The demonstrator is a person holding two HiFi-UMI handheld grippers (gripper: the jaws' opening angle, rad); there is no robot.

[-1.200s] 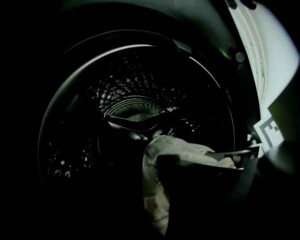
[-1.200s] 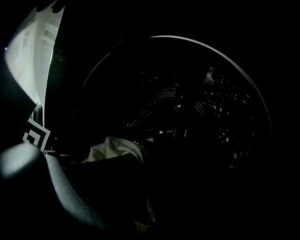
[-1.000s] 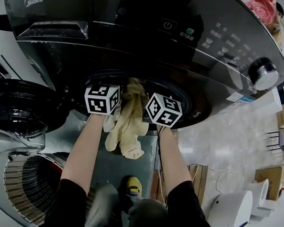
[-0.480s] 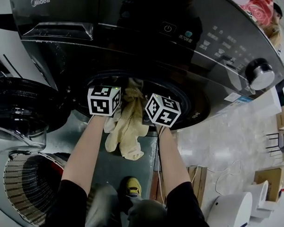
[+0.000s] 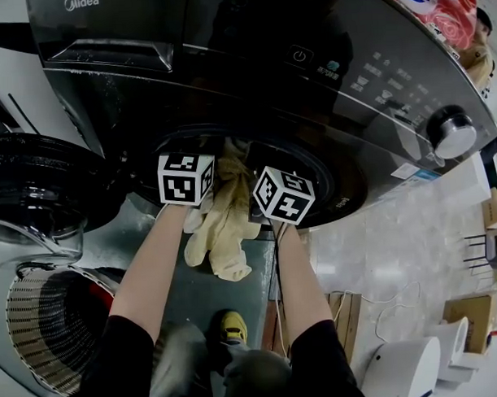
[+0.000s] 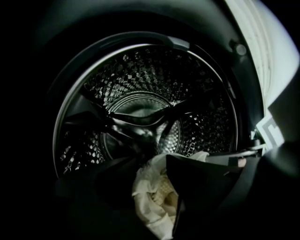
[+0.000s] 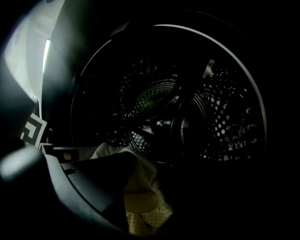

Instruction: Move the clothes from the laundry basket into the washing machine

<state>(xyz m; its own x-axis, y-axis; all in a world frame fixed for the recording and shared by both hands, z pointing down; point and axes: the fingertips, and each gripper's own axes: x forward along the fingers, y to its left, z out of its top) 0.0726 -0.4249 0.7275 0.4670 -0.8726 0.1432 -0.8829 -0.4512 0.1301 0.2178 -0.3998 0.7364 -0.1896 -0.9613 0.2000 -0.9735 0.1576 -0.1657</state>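
1. A dark grey front-loading washing machine (image 5: pixel 252 79) fills the far half of the head view. Its round glass door (image 5: pixel 36 185) is swung open to the left, and a silver knob (image 5: pixel 454 133) sits at the right end of its panel.
2. Two bare forearms in black sleeves reach from the near side to the mouth of the perforated steel drum (image 6: pixel 140 93), each carrying a claw with a black-and-white marker cube.
3. A pale yellow, crumpled cloth (image 5: pixel 223 227) is bunched between the two cubes at the drum's mouth. Its upper end is just inside the opening, and its lower end hangs down in front of the machine.
4. The left claw (image 6: pixel 150 176) points into the drum. Its jaws have just been closing and now pinch a fold of the cloth between them.
5. The right claw (image 7: pixel 147 187) points into the drum beside it, to the right. Its jaws have also just been closing, and they pinch the same cloth, though this view is very dark.
6. A ribbed white laundry basket (image 5: pixel 41 331) stands on the floor at the near left, under the open door, with something red (image 5: pixel 101 296) at its right edge.
7. A yellow shoe (image 5: pixel 230 326) shows on the grey floor between the arms.
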